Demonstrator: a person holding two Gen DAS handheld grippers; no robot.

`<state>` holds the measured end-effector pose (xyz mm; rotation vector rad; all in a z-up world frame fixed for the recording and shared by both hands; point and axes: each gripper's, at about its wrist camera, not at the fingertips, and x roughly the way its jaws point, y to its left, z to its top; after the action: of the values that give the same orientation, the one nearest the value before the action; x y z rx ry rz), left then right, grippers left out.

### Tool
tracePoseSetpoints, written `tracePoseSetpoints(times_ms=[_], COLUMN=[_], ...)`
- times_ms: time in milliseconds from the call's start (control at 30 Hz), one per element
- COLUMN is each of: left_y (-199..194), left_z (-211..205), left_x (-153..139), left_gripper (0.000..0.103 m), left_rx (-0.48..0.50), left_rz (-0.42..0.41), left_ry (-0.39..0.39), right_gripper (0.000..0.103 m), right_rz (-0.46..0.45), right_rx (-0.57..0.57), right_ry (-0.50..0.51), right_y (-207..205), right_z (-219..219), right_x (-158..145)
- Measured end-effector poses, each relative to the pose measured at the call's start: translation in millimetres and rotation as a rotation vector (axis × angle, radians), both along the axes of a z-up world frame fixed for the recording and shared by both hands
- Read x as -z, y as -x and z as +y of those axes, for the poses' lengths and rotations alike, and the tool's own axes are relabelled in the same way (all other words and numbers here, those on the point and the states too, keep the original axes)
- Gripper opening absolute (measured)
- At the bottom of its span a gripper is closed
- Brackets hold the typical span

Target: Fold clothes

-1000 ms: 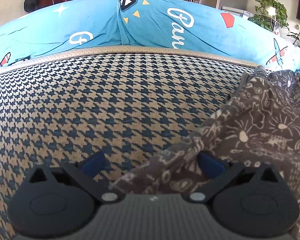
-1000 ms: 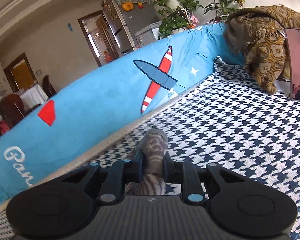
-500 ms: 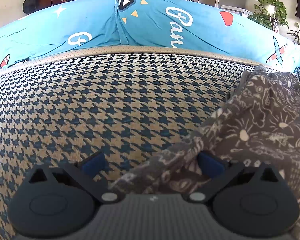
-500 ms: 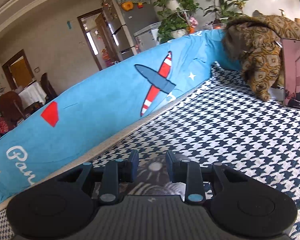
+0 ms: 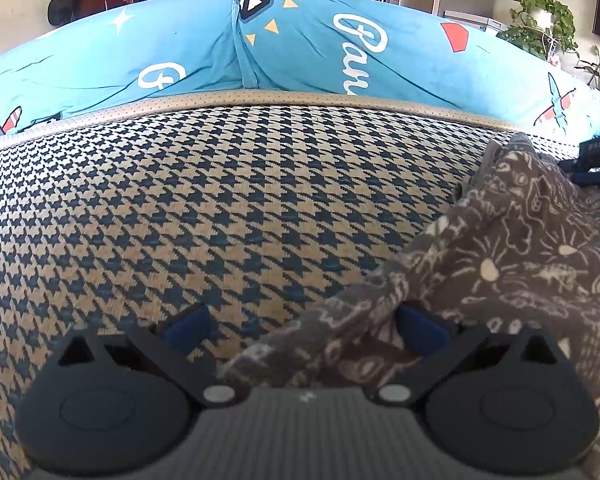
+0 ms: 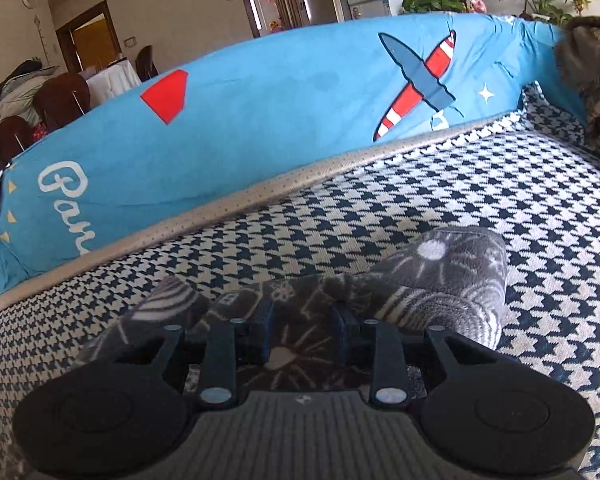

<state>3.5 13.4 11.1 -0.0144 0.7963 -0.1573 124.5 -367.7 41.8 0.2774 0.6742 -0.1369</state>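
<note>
Looking across a living room with a fridge, dining chairs and potted plants at the back, then down to a sofa seat (image 5: 228, 216) covered in dark-and-cream houndstooth, backed by a long blue cushion (image 5: 320, 52) printed with aeroplanes and white script. Lying on that seat, a grey garment (image 5: 512, 248) patterned with pale line drawings, spreading toward the right of the left wrist view and running roughly side to side across the right wrist view (image 6: 452, 280). Sitting low over the seat, the left gripper (image 5: 304, 326) with jaws spread wide, gripping nothing; a strip of the garment's edge trailing through the gap, brushing or lying just beside the right-hand blue pad, well apart from the left-hand one. Resting over the cloth, the right gripper (image 6: 302, 332) with jaws parted a little, fabric lying flat between the pads, seemingly let go rather than pinched. Judging the right gripper nearer to the bulk of the cloth. Needing, probably, a fresh pinch on an edge before any fold.
</note>
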Motion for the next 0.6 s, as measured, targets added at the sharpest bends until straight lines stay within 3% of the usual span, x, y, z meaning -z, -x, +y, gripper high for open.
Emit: tracePoseSetpoints(times_ms=[167,300,433,600], left_y=[1,1,2,2], left_z=[0,-1,-1,-1], left_x=[0,-1,-1,0], left_gripper=[0.103,0.103,0.103,0.103], left_rx=[-0.002,-0.006,-0.007,-0.007], left_rz=[0.002,0.004,0.002,-0.001], left_ry=[-0.001,-0.002,-0.005,-0.007], right_gripper=[0.030,0.031,0.031,0.031], right_rz=[0.028,-0.019,-0.068,-0.026], right_rx=[0.023,0.023,-0.059,-0.192], right_ry=[0.055,0.089,0.004,-0.104], right_y=[-8,1,11,11], right_z=[9,17,28,53], right_x=[-3,-25,-43,-38])
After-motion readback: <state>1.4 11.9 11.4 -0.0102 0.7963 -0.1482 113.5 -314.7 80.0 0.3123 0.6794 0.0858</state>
